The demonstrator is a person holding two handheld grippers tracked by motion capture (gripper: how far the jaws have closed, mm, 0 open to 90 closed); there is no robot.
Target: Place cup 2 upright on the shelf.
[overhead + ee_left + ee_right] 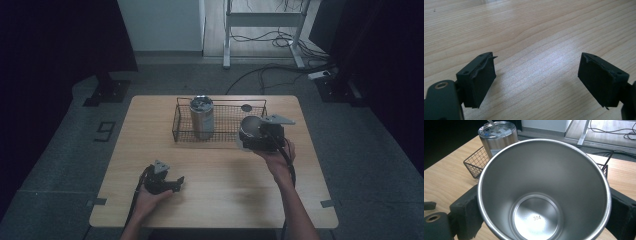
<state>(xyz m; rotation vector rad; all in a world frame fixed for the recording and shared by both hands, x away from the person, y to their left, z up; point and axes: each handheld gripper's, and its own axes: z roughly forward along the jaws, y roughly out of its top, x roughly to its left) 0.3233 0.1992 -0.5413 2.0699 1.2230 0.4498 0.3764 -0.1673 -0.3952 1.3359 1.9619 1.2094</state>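
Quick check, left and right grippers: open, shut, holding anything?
Left gripper: open, nothing between the jaws, low over the bare table.
Right gripper: shut on the steel cup, held near the wire basket.

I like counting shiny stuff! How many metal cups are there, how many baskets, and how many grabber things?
Metal cups: 2, the lidded tumbler standing in the basket and the open steel cup held between the right gripper's jaws
Wire baskets: 1
Grippers: 2, the right one and the left gripper, open above the table
Total: 5
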